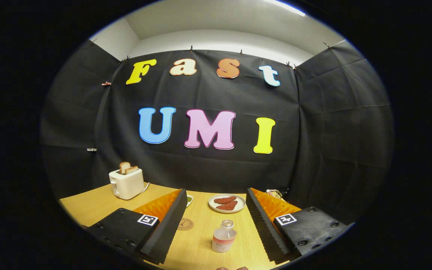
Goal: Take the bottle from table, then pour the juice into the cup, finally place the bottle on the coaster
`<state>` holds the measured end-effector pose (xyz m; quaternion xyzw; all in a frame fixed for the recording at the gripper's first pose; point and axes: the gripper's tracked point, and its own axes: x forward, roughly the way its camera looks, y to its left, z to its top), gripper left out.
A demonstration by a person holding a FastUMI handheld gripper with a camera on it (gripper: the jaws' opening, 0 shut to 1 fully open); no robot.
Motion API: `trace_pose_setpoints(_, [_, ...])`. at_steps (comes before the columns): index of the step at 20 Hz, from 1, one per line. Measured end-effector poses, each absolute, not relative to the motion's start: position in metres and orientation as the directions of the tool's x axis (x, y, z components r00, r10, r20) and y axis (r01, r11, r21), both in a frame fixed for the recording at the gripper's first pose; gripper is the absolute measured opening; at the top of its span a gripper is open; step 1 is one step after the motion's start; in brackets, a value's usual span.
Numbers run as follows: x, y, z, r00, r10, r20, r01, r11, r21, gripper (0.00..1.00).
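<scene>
Bottle point(224, 236) upright between the level gripper's point(214, 221) wide-spread, released fingers, untouched.

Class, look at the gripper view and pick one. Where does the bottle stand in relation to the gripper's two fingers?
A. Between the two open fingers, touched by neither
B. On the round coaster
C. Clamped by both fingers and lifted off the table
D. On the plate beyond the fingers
A: the bottle stands upright on the table in the gap of the open gripper, with wood showing on both sides of it.
</scene>
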<state>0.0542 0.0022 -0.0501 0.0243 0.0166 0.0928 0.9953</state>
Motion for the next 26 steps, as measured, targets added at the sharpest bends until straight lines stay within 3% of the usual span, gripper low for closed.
trace_pose_setpoints(13, [0.104, -0.008, -0.145, 0.970, 0.198, -0.139, -0.177, 0.972, 0.154, 0.97])
trace_pose_setpoints(26, [0.128, -0.004, -0.214, 0.958, 0.222, -0.182, -0.204, 0.973, 0.110, 0.98])
